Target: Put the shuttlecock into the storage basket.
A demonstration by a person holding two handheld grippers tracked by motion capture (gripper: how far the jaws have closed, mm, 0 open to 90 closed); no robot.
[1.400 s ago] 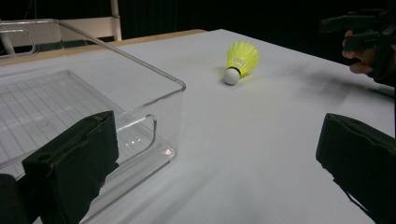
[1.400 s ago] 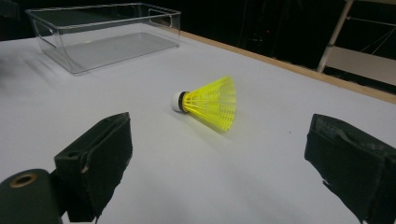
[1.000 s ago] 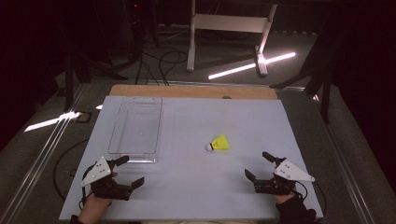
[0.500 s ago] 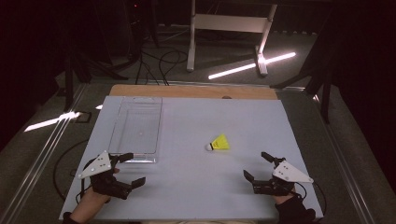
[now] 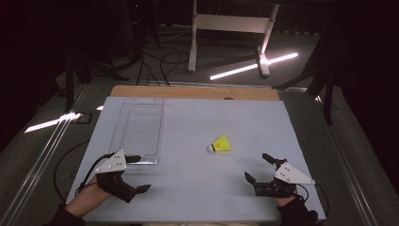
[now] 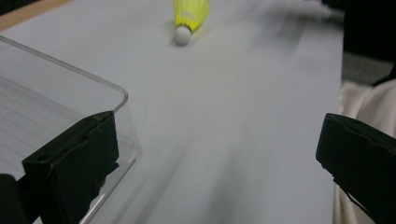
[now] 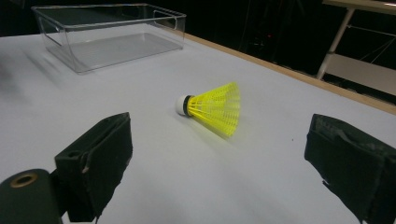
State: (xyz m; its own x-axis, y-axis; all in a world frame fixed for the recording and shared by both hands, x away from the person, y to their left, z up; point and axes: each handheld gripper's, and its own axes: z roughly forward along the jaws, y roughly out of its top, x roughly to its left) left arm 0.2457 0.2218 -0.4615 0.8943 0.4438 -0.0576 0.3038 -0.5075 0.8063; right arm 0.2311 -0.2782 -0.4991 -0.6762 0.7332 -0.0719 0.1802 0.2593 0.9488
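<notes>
Right gripper view is showing the shuttlecock (image 7: 212,108) lying on its side on the table (image 7: 261,186), ahead of the right gripper (image 7: 224,154), whose fingers are sitting wide apart. I'd be closing on the cork, not the skirt. Left gripper (image 5: 133,173) is gaping too, by the bin (image 5: 139,127)

No legible text, label, brand, number or sign is appearing on any surface, from the tabletop edges to the items resting on it.

Yellow shuttlecock (image 7: 212,108) lies (sideways) between spread fingers (image 7: 95,163).
</notes>
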